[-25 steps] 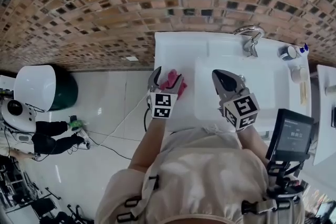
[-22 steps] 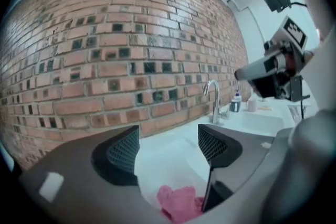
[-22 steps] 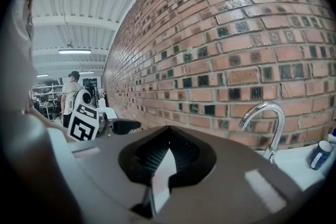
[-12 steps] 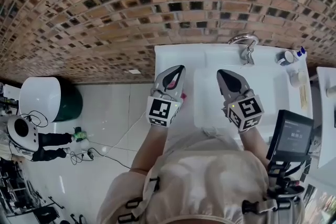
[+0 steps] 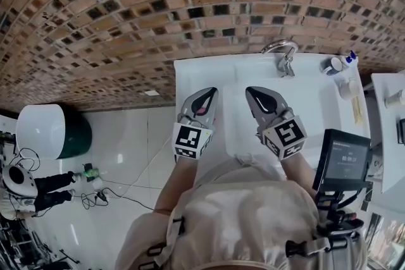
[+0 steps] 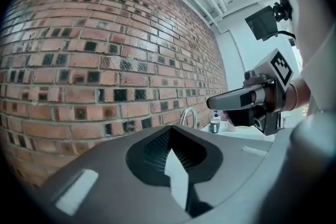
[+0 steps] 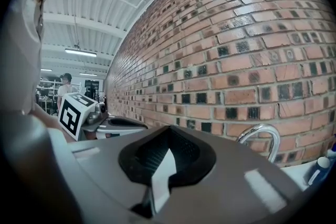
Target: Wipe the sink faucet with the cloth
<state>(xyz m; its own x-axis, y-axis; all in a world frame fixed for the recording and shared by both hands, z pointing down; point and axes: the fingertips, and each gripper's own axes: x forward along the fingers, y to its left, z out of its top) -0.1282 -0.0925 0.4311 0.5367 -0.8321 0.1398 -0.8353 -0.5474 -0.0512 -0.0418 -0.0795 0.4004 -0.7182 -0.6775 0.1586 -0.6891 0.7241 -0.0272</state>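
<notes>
The chrome faucet [image 5: 281, 54] stands at the back of the white sink [image 5: 190, 73], against the brick wall. My left gripper [image 5: 211, 93] hovers over the sink's left side, shut, with a bit of the pink cloth [image 5: 204, 105] showing in it. In the left gripper view the jaws [image 6: 170, 131] meet and the cloth is hidden; the faucet [image 6: 189, 115] is ahead. My right gripper [image 5: 250, 92] floats beside it over the basin, shut and empty, well short of the faucet [image 7: 261, 136]. Each gripper view shows the other gripper: the right gripper [image 6: 223, 101] and the left gripper [image 7: 123, 123].
Small bottles [image 5: 333, 65] and a blue-capped one [image 5: 350, 59] stand at the sink's back right corner. A mounted screen [image 5: 342, 161] sits at my right hip. On the tiled floor to the left are a white round bin [image 5: 41, 129] and cables.
My left gripper closed on the pink cloth lying on the sink's left rim and lifted it. Both grippers rose and now point more level toward the wall.
</notes>
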